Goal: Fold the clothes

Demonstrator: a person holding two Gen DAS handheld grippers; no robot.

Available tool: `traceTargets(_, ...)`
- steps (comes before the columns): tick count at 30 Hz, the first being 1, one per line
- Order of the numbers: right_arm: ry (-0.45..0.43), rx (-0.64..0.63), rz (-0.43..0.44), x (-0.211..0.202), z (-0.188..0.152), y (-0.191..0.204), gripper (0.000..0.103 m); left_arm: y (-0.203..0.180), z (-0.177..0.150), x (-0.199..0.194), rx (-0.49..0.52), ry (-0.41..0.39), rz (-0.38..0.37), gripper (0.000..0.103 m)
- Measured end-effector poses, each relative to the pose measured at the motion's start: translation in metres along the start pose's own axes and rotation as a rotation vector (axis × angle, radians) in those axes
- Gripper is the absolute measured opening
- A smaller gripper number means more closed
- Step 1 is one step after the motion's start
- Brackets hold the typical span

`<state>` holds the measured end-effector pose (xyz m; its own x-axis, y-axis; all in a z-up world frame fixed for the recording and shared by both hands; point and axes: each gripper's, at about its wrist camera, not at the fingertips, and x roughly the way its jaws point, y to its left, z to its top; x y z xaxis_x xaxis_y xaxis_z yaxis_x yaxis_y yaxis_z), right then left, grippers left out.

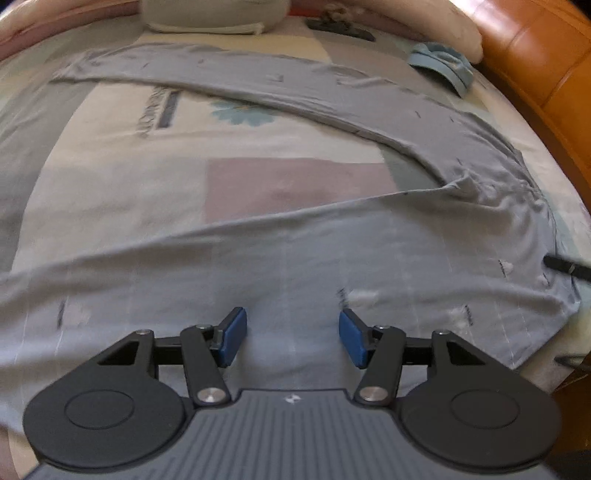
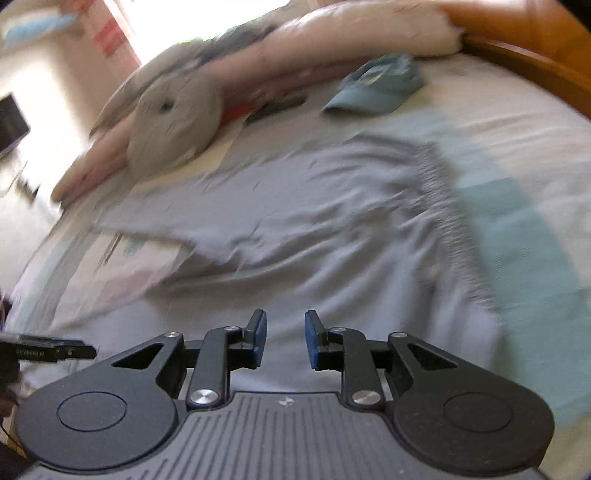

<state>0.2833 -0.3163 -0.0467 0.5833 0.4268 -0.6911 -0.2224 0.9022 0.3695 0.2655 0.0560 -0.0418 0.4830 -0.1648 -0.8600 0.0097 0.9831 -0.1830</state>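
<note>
Grey trousers (image 1: 369, 240) lie spread on the patterned bedsheet (image 1: 122, 173), their two legs opening in a V toward the left. My left gripper (image 1: 293, 325) is open just above the near leg, nothing between its blue pads (image 1: 233, 338). In the right wrist view the trousers (image 2: 314, 221) look rumpled, and their gathered elastic waistband (image 2: 450, 206) runs down the right side. My right gripper (image 2: 284, 328) is open with a narrower gap, over the fabric near the waist end, holding nothing. Each gripper's dark tip shows at the edge of the other's view (image 1: 565, 267) (image 2: 48, 352).
A light blue cap (image 1: 443, 64) (image 2: 376, 85) lies beyond the trousers. A grey plush cushion (image 2: 173, 122) and a pink-white blanket (image 2: 332, 44) line the far side. An orange headboard (image 1: 535, 55) bounds the bed on the right. A dark flat object (image 1: 340, 27) rests by the cushion.
</note>
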Motion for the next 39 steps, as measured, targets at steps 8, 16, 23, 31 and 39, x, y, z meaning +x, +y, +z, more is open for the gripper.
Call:
traceTargets(8, 0.084, -0.033, -0.045, 0.016, -0.016, 0.021, 0.041, 0.019, 0.009, -0.014, -0.049, -0.053, -0.066, 0.057)
traceTargets(16, 0.065, -0.018, -0.077, 0.010, -0.025, 0.028, 0.043, -0.003, 0.061, 0.005, -0.061, -0.082, -0.311, 0.059)
traceTargets(23, 0.029, 0.017, -0.096, -0.001, -0.034, 0.024, 0.045, -0.030, 0.118, 0.086, -0.135, 0.041, -0.525, 0.059)
traceTargets(31, -0.045, 0.056, -0.122, -0.029, -0.043, 0.018, 0.047, -0.056, 0.142, 0.138, -0.178, 0.042, -0.503, 0.038)
traceTargets(39, -0.069, 0.088, -0.116, -0.040, -0.048, 0.008, 0.051, -0.079, 0.171, 0.138, -0.079, -0.067, -0.339, 0.005)
